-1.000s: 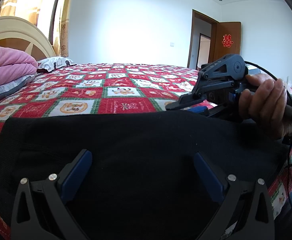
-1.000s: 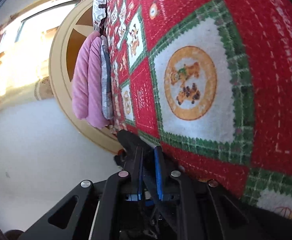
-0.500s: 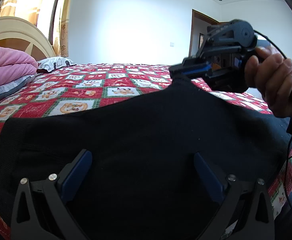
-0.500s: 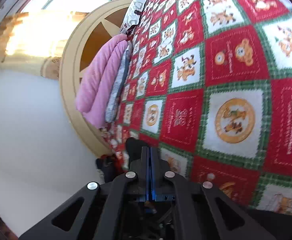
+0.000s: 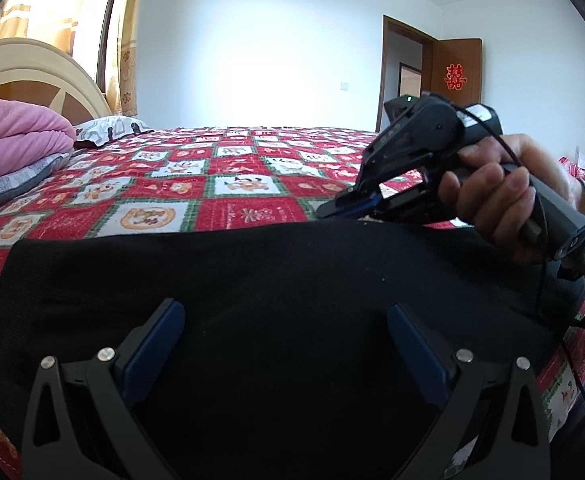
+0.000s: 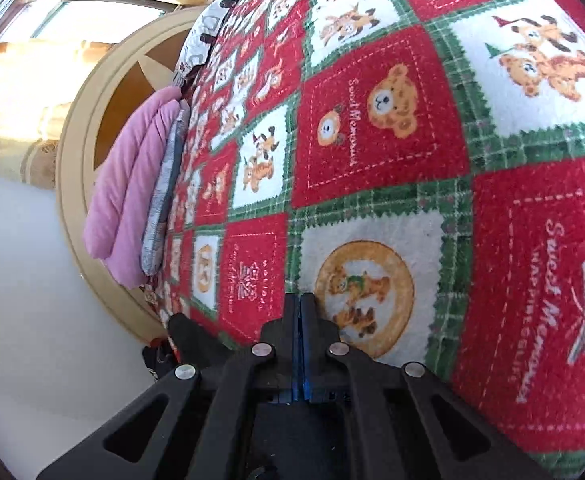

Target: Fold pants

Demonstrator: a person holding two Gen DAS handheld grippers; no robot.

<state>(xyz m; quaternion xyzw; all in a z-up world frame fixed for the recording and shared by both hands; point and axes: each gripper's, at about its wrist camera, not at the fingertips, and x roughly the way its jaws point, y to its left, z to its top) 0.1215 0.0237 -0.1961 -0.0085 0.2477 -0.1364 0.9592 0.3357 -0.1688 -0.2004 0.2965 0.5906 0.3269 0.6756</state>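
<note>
Black pants lie spread flat on the red, green and white patchwork bedspread, filling the lower half of the left wrist view. My left gripper is open, its blue-padded fingers hovering just over the pants. My right gripper sits low at the pants' far right edge, held by a hand. In the right wrist view the right gripper is shut, pads pressed together, over the bedspread. Whether cloth is pinched between them is hidden.
A folded pink blanket on a grey one lies at the left by the cream headboard; it also shows in the right wrist view. A patterned pillow lies behind it. An open wooden door is at the back right.
The right gripper, which had lifted the pants' far edge into a peak half a second ago, has come back down to the bed. The pants lie flat again. The left gripper has not moved.
</note>
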